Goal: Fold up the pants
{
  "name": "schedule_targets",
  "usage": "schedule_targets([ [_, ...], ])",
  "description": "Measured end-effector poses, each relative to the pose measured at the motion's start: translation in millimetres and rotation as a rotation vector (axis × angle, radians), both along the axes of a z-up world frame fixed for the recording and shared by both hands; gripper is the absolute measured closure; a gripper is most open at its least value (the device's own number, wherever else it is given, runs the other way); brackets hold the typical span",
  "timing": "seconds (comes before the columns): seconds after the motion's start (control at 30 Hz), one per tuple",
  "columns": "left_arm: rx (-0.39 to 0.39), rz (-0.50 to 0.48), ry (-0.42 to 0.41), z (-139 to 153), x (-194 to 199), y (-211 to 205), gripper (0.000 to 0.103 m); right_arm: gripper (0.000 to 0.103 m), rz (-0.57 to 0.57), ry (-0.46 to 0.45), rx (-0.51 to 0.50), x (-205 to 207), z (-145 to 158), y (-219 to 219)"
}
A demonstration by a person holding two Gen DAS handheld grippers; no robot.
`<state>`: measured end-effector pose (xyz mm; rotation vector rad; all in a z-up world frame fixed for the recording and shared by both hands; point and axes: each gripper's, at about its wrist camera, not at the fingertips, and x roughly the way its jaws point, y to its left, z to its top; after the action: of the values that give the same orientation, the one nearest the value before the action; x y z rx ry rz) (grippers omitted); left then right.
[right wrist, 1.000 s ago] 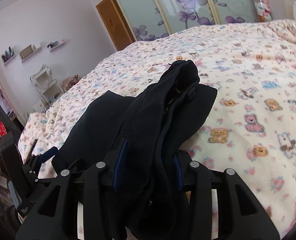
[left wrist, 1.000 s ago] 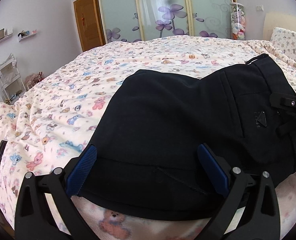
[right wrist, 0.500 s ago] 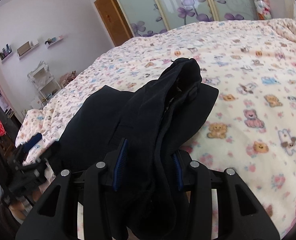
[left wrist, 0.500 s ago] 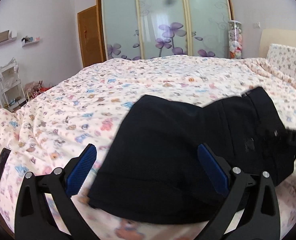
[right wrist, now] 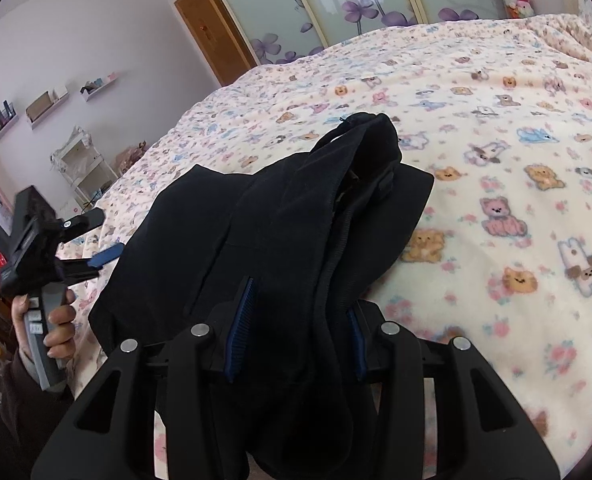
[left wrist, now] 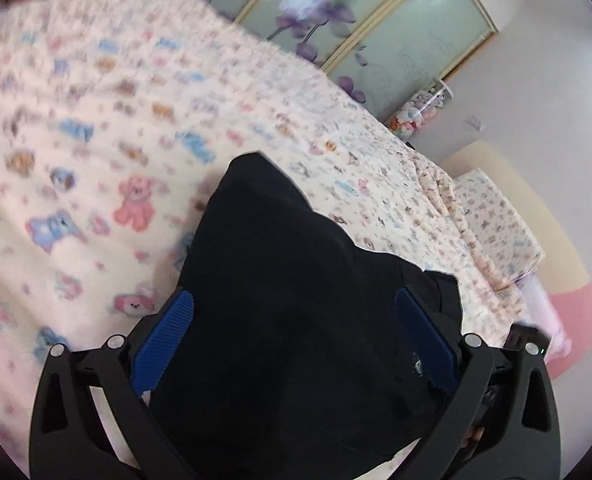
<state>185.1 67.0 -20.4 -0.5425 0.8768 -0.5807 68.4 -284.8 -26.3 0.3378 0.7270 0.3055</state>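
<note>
Left wrist view: tilted and blurred, the bed (left wrist: 96, 140) fills the upper left of the frame.
Pants (left wrist: 296, 300): black, lower centre, lying on the bed's bear-print blanket.
Left tongs (left wrist: 294, 340): spread wide, blue pads apart, gripping nothing; the cloth lies beneath them.
Right wrist view, far left: a hand (right wrist: 54, 320) holds the left tongs' handle.
Right tongs (right wrist: 299, 328): lower centre, partly closed, clamped on a bunched fold of the pants (right wrist: 296, 208).
Blanket (right wrist: 515, 200): right side.
</note>
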Motion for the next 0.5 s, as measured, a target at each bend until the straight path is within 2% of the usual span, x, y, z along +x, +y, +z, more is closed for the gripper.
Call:
schedule_targets([
  [0.1, -0.038, 0.003, 0.038, -5, 12, 8, 0.002, 0.06, -0.001, 0.0, -0.006, 0, 0, 0],
  [0.2, -0.001, 0.036, 0.091, -11, 18, 12, 0.002, 0.059, -0.003, 0.004, -0.002, 0, -1, 0],
  [0.27, -0.005, 0.057, 0.133, -21, 21, 17, 0.002, 0.059, -0.005, 0.007, 0.003, 1, -1, -1],
  [0.43, -0.095, -0.009, 0.219, -40, 31, 15, 0.004, 0.059, -0.012, 0.014, 0.009, 0, -2, -3],
  [0.5, -0.128, -0.03, 0.23, -44, 32, 12, 0.01, 0.058, -0.017, 0.019, 0.018, 1, -3, -5],
])
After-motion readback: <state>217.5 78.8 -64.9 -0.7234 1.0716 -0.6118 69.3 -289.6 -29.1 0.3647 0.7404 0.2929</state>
